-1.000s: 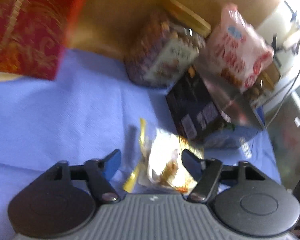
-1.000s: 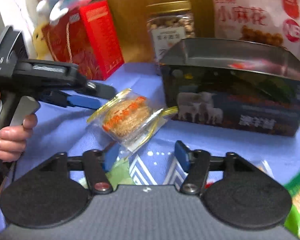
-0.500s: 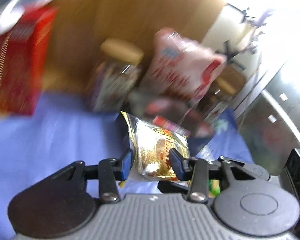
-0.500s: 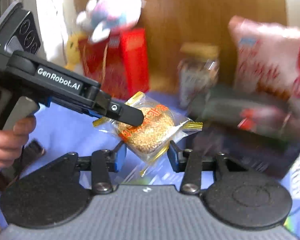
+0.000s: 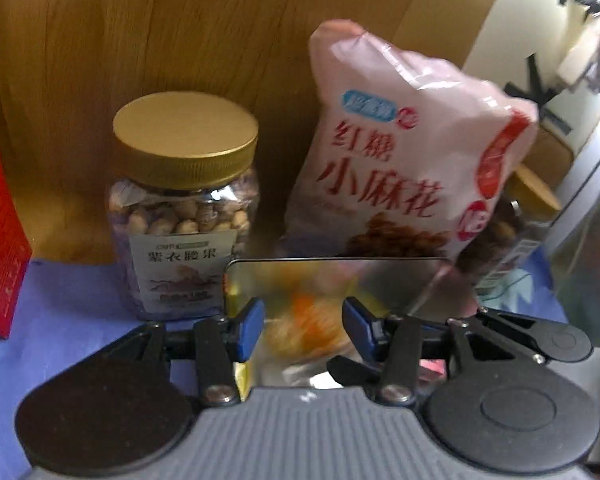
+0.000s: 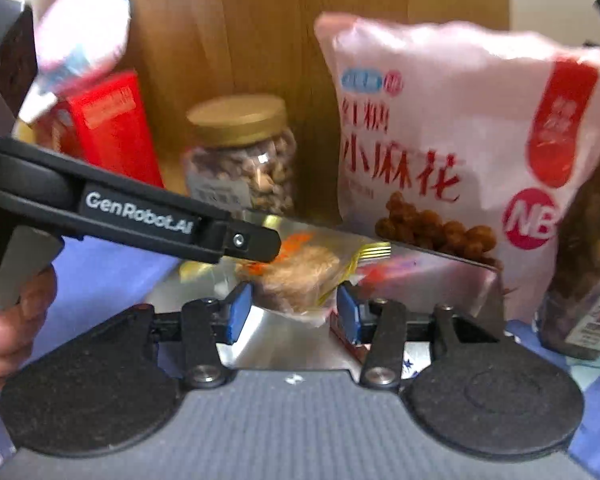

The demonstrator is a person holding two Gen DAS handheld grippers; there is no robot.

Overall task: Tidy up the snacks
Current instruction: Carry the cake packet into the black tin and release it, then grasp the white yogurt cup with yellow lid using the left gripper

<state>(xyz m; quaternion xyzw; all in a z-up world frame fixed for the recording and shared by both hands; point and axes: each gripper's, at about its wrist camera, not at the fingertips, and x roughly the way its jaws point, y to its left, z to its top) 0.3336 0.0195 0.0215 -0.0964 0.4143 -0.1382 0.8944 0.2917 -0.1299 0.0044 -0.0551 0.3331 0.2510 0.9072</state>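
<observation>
Right now both tools are gathered over the open metal tin (image 6: 440, 276), with one wrapped sesame cake (image 6: 304, 276) between them. In the right wrist view the left tool (image 5: 303, 326) reaches in from the left, its black finger (image 6: 244, 240) lying across the cake's top, while the right tool (image 6: 290, 312) has its blue pads either side of the wrapper's lower end. Both sets of jaws are opening; the left pads appear clear of the blurred packet (image 5: 308, 326) hanging between them, so the grip looks released or nearly so. On the right, the wrapper seems close to the pads, but I cannot tell whether either one presses.

Beyond the tin stand a gold-lidded nut jar (image 5: 184, 216) and a pink snack bag (image 5: 404, 152) leaning against a wooden panel (image 5: 180, 28), with a red box (image 6: 112, 132) further left on the blue-covered desk (image 5: 76, 300).

My reading is that the step in hand is dropping this cake into the tin. The next move calls for letting the packet fall free inside the walls, then lifting both tools straight up so no pad drags the wrapper back out over the rim.
</observation>
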